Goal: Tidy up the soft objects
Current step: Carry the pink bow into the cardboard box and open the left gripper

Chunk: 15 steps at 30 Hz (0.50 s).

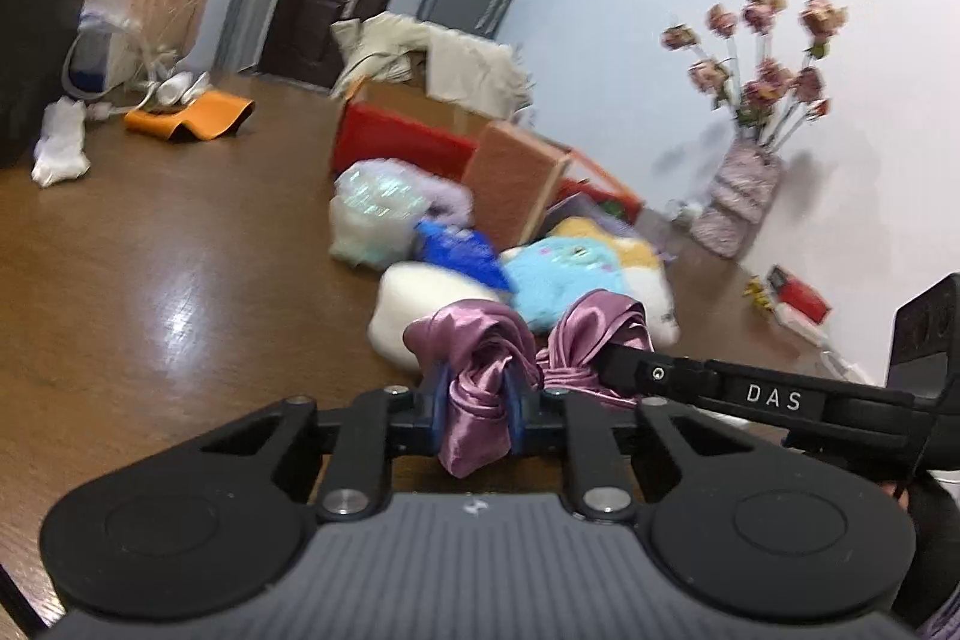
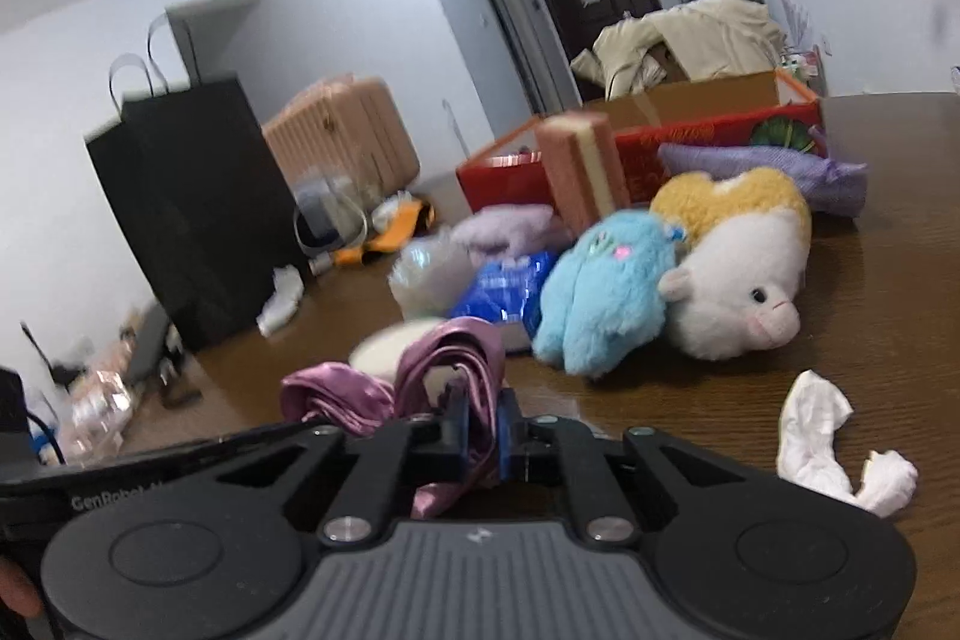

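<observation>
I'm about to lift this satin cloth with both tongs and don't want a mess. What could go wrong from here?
1. The purple satin cloth is slippery and bunched; the left tongs and right tongs each pinch only a fold, so one side may slip out.
2. Its loose folds hang near the blue plush and could drag it.

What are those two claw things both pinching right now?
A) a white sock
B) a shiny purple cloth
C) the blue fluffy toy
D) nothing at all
B: the left gripper and the right gripper are each clamped on a bunch of the shiny purple cloth, while the blue fluffy toy lies untouched on the table beyond.
</observation>
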Motion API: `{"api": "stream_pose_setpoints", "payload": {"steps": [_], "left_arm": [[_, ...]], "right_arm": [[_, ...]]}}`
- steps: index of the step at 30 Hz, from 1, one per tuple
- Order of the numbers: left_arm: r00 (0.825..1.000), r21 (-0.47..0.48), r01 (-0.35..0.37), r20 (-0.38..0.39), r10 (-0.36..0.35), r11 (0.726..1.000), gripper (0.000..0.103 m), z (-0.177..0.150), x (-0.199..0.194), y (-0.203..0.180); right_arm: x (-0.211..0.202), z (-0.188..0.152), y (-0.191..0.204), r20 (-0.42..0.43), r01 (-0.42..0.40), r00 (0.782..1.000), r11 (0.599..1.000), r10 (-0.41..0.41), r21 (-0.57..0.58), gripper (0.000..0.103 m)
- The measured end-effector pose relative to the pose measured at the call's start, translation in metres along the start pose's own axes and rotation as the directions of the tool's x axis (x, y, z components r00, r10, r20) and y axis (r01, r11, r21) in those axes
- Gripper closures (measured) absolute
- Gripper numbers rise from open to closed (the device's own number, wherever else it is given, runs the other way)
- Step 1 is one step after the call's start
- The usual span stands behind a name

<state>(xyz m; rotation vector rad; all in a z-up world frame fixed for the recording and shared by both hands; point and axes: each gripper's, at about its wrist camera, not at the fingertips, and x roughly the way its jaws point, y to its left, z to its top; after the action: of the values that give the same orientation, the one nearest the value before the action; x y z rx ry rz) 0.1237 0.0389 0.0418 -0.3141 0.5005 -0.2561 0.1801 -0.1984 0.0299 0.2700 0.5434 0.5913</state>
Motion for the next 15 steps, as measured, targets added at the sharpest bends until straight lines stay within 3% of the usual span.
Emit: {"api": "stream_pose_setpoints", "payload": {"steps": [4, 8, 12, 15], "left_arm": [[0.995, 0.052, 0.073, 0.065, -0.076, 0.996, 0.084, 0.033, -0.012, -0.016], [0.983, 0.126, 0.13, 0.112, -0.144, 0.984, 0.084, 0.101, 0.003, -0.031], [0.981, 0.186, 0.134, 0.111, -0.156, 0.973, 0.084, 0.176, 0.06, -0.033], [0.983, 0.166, 0.119, 0.116, -0.139, 0.979, 0.085, 0.21, 0.108, -0.019]], "right_arm": [[-0.028, 0.022, 0.009, 0.095, -0.012, 0.995, 0.999, 0.015, -0.033, 0.096], [-0.037, 0.09, 0.016, 0.159, -0.013, 0.987, 0.988, 0.038, -0.151, 0.096], [-0.002, 0.172, 0.002, 0.168, 0.031, 0.986, 0.971, 0.009, -0.236, 0.096], [0.047, 0.218, -0.029, 0.112, -0.001, 0.994, 0.984, 0.022, -0.18, 0.096]]}}
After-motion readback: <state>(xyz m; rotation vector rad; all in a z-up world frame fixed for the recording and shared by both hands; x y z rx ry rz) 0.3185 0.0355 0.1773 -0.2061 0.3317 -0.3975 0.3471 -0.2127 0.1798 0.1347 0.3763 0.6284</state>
